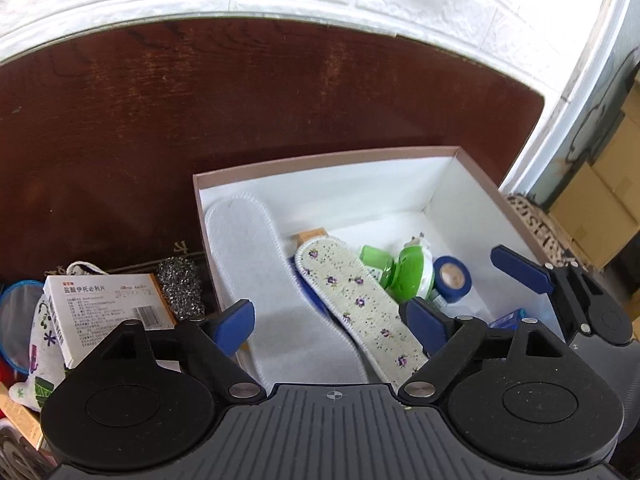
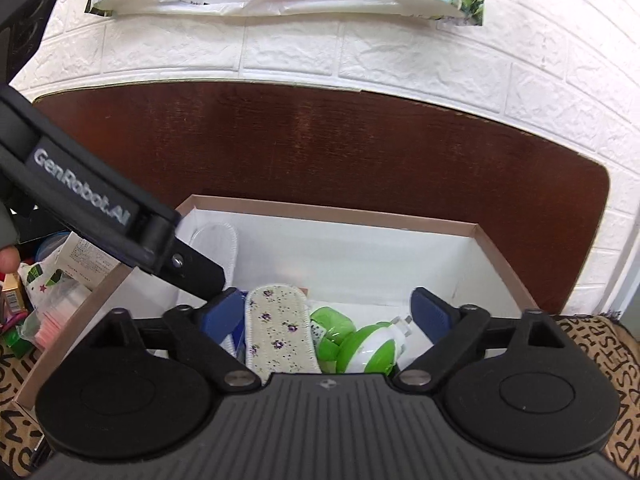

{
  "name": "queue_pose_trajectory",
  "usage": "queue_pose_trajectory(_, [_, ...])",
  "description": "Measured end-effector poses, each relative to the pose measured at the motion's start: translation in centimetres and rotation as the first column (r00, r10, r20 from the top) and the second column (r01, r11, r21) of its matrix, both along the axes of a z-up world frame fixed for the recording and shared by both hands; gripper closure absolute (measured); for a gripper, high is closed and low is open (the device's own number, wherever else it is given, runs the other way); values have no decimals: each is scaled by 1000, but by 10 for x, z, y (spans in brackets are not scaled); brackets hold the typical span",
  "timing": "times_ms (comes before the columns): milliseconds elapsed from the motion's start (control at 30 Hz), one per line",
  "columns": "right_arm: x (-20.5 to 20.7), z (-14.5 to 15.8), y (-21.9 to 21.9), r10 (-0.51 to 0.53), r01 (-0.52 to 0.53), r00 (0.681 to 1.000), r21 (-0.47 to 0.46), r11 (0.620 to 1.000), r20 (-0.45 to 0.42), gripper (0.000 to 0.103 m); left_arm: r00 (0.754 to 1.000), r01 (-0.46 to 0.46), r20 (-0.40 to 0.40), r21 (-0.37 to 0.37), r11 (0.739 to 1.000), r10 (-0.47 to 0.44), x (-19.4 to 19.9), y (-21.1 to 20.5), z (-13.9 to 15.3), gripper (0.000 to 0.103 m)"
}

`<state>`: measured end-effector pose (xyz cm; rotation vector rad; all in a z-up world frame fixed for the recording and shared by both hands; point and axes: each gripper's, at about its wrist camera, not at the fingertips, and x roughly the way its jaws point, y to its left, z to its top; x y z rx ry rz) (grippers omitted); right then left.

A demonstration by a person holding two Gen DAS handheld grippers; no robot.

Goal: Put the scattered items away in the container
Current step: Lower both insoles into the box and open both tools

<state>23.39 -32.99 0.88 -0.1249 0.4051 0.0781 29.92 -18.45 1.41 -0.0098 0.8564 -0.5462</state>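
Observation:
An open cardboard box (image 1: 320, 160) with white lining stands on the dark wood table; it also shows in the right wrist view (image 2: 332, 212). Inside lie a white insole (image 1: 256, 264), a floral insole (image 1: 356, 304) (image 2: 276, 332), a green and white plug-in device (image 1: 404, 276) (image 2: 368, 348) and a blue tape roll (image 1: 452, 278). My left gripper (image 1: 332, 320) is open and empty over the box's near left part. My right gripper (image 2: 324, 312) is open and empty above the box's near side; one of its fingers (image 1: 520, 272) shows in the left wrist view.
Left of the box lie a white medicine box (image 1: 104, 312), a steel scourer (image 1: 180, 288), a patterned cloth pouch (image 1: 36, 352) and a blue-rimmed lid (image 1: 16, 320). The left gripper's arm (image 2: 80, 200) crosses the right wrist view. A patterned mat (image 2: 592, 344) lies at right. A white brick wall stands behind.

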Motion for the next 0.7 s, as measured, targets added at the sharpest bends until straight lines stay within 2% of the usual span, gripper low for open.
queue_pose_trajectory(167, [-8, 1, 1, 2, -2, 1000, 6, 1000, 14, 3, 999, 32, 29, -63, 997, -30, -7, 6, 7, 11])
queue_pose_trajectory(467, [-18, -2, 5, 3, -3, 1000, 15, 1000, 6, 1, 996, 39, 76, -38, 999, -36, -27, 13, 4, 11])
queue_pose_trajectory(600, [-27, -1, 7, 11, -11, 1000, 38, 999, 11, 0, 994, 29, 111, -65, 997, -22, -41, 24, 3, 11])
queue_pose_trajectory(700, [-30, -1, 11, 17, -17, 1000, 48, 999, 1, 0, 992, 1, 127, -56, 998, 6, -48, 27, 2, 8])
